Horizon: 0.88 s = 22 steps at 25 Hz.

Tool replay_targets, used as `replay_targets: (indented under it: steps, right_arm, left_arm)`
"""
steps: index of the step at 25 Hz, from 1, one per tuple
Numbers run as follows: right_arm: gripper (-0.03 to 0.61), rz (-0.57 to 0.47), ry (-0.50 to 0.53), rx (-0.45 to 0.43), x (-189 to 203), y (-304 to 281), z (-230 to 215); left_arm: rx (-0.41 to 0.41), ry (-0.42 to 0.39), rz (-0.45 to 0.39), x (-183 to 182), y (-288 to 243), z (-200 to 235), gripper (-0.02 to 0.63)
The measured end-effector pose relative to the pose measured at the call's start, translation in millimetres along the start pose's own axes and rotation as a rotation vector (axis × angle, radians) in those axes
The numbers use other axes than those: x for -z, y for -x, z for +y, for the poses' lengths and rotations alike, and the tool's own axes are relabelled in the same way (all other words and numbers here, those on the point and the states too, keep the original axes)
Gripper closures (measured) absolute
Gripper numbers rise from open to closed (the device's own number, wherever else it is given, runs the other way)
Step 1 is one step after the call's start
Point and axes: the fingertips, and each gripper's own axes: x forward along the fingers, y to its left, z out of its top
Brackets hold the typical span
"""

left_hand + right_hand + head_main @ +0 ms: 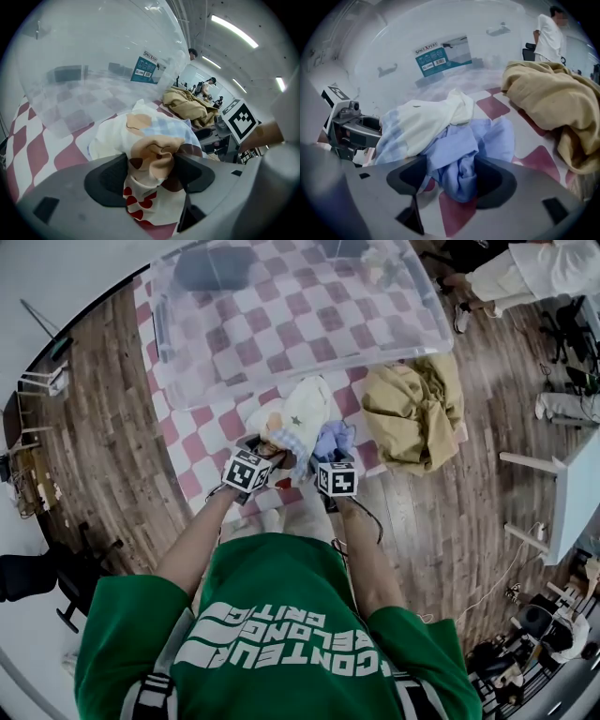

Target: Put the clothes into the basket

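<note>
Both grippers point steeply down at a small pile of clothes lying on the red-and-white checked mat (202,442), just in front of the clear plastic basket (281,306) and outside it. The left gripper (150,171) has its jaws spread wide, and a bunched fold of the cream cartoon-print garment (154,150), with its red hearts, sits between the pads; the pads do not clamp it. The right gripper (451,173), just beside the left, is likewise wide open, with a fold of the pale blue garment (459,154) lying loosely between its jaws. The blue garment touches the cream one, which partly overlaps it. Off to the right, near the pile but apart from it, a mustard-yellow cloth heap (412,409) lies at the mat's edge, partly on the wooden floor (103,437).
</note>
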Motion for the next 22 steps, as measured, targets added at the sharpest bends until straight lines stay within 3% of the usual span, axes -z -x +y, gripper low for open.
replay_targets:
  steps: [5, 13, 22]
  right_arm:
    - [0.269, 0.006, 0.075, -0.032, -9.8, -9.1, 13.0]
    - [0.358, 0.022, 0.162, -0.103, -20.6, -20.4, 34.9]
    - [0.434, -0.012, 0.166, -0.125, -23.6, -17.6, 45.5]
  left_arm:
    - [0.004, 0.026, -0.001, 1.4, -8.7, -0.1, 0.321]
    - [0.001, 0.082, -0.002, -0.1, -16.8, 1.7, 0.322]
    - [0.040, 0.091, -0.003, -5.4, -16.2, -12.9, 0.414]
